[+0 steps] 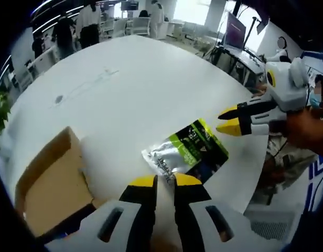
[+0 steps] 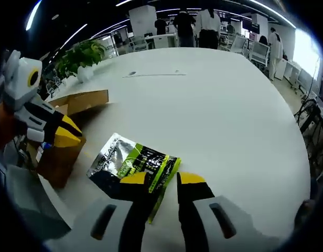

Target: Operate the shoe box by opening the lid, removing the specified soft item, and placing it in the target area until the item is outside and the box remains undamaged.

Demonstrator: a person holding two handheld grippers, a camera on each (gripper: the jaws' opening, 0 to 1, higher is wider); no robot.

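A: While pouch (image 1: 186, 150) lies flat on worktop (image 1: 125, 84), outside box (image 1: 49, 184), near the edge, just beyond left gripper (image 1: 166, 181). Left jaws apart by a narrow gap, nothing between them.

B: Confirmed from right gripper view: pouch (image 2: 134, 165) beside box (image 2: 67, 131), right gripper (image 2: 162, 178) over its near corner, jaws parted slightly, empty as far as can be told; one jaw overlaps the foil edge, contact not resolvable.

A: Risks noted. Slick foil, thin and flat: pinch likely to skid off rather than lift. Push toward the edge could send it off the worktop.

B: Also: box flap open beside left gripper; careless sweep could crease or tear cardboard. Both grippers converging on one pouch, collision possible.
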